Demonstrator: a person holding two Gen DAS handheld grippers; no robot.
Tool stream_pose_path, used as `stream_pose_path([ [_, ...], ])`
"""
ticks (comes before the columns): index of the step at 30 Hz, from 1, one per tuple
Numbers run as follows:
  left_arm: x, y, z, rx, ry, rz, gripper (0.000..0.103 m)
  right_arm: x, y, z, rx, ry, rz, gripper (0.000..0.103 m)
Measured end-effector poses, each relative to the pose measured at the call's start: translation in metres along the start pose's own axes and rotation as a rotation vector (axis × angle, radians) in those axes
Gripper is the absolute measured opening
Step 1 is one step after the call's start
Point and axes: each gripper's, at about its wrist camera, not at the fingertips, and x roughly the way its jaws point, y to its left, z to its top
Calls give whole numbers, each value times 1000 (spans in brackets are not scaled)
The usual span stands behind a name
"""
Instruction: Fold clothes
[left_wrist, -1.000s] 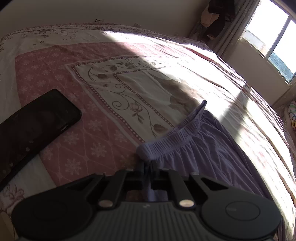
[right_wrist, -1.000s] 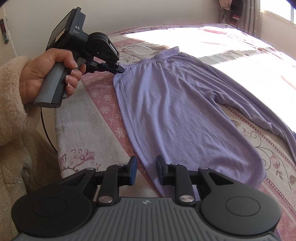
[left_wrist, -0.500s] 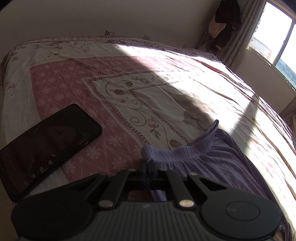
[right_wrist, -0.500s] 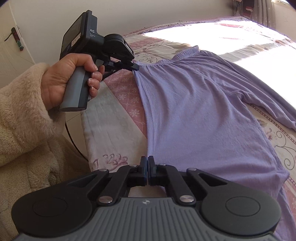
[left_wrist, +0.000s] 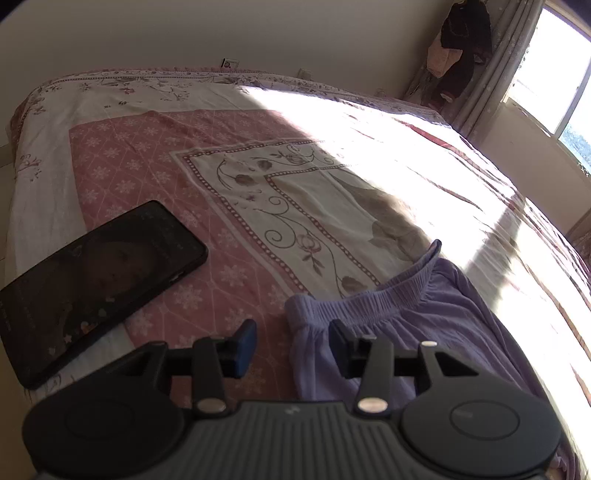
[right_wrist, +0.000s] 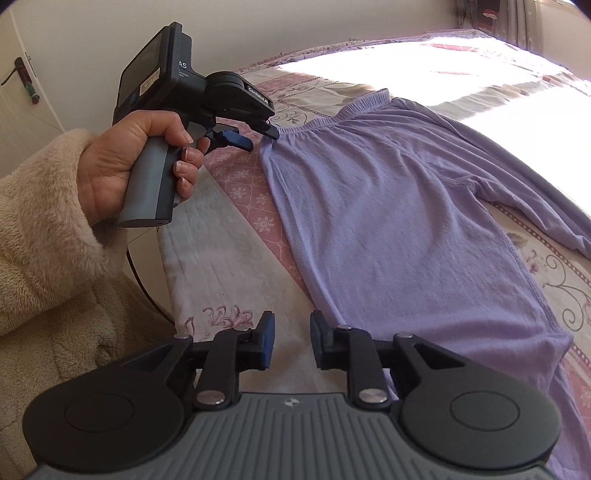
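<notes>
The thin lilac knit trousers with a gathered elastic waistband (right_wrist: 388, 206) lie spread flat on the pink-and-cream floral bedspread (left_wrist: 236, 206), near its close edge, with one leg running back toward the right gripper and the other leg angled away into the sunlit part of the bed. They are not folded over at any point that shows.

The left gripper (left_wrist: 291, 345) hangs at the corner of the waistband with its fingers spread apart; one finger sits over the cloth and the other over bare bedspread, and nothing is pinched between them. The right gripper (right_wrist: 291, 341) is likewise parted, at the long side edge of the nearer leg, holding nothing. A person's hand (right_wrist: 136, 162) in a fluffy beige sleeve works the left tool's grey handle.

The cloth looks light, limp and stretchy, so it will sag and crease wherever it is not supported. The ruched waistband is the thickest, firmest part and the safest place to pinch; the leg hem is probably the matching hold, though it lies at the frame's blurred rim.

A black smartphone (left_wrist: 96, 280) lies on the bedspread, left of the waistband.
</notes>
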Motion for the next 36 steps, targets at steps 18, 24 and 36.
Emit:
stream_pose_path([
  [18, -33, -87, -40, 286, -20, -239, 77, -82, -70, -23, 283, -142, -279, 45],
  [24, -31, -109, -53, 373, 39, -301, 85, -99, -94, -41, 336, -138, -359, 53],
  [36, -38, -149, -86, 596, 121, -443, 89, -117, -135, -75, 436, -89, -509, 55],
])
